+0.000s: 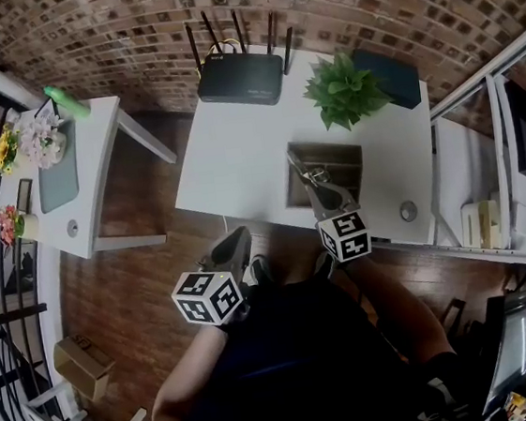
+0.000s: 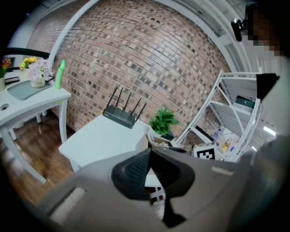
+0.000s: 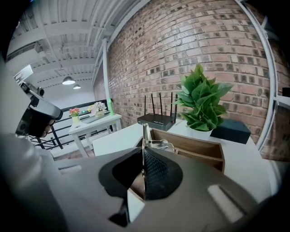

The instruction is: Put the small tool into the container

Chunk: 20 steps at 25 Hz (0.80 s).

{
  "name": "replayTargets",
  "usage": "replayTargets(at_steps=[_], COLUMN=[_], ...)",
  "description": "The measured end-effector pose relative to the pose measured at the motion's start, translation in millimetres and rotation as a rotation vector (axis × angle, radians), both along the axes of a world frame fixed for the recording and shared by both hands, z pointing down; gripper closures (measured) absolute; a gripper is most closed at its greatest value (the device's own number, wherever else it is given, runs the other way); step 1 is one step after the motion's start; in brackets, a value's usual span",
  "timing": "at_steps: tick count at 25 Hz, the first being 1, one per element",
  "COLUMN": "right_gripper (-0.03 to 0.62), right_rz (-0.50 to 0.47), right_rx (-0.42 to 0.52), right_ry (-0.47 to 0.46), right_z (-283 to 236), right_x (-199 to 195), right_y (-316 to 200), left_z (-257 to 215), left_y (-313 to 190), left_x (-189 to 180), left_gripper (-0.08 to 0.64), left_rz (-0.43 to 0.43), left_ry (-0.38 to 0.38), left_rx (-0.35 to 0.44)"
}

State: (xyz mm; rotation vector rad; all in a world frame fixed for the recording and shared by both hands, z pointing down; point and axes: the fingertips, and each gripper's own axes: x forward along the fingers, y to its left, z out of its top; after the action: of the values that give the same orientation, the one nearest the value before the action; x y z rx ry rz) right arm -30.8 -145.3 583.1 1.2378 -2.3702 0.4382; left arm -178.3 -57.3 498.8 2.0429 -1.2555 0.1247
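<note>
Head view: right gripper point(image 1: 322, 191) is hovering over the container point(image 1: 332, 150) on the white tabletop point(image 1: 237, 151), pinching the small tool point(image 1: 297, 163) above its inside. The left gripper point(image 1: 232, 248) is hanging near-left of the container.
Left gripper view: jaws are meeting, nothing between them.
Right gripper view: jaws are clamping the tool's thin metal, its tip sticking up over the container.

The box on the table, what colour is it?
Brown, like wood. The box shows best in the right gripper view.
</note>
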Motion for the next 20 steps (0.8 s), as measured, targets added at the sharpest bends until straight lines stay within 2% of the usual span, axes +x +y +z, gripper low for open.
replayTargets(at_steps=[13,15,18,20], right_gripper=[0.577,0.564,0.500,0.489], right_rz=[-0.045,-0.051,-0.050,-0.039], right_rx=[-0.079,-0.083,-0.088,-0.093], right_ry=[0.058,0.059,0.058,0.043], right_z=[23,24,23,21], right_x=[-4,-4,-1,3], right_y=[14,16,19,22], left_z=[1,0,0,1], left_y=[1,1,1,0], left_x=[8,10,13,17], left_gripper=[0.554,0.554,0.554,0.554], left_rz=[-0.008,-0.008,-0.007,-0.003], left_ry=[0.015,0.017,0.020,0.022], left_rx=[-0.001,0.000,-0.001,-0.002])
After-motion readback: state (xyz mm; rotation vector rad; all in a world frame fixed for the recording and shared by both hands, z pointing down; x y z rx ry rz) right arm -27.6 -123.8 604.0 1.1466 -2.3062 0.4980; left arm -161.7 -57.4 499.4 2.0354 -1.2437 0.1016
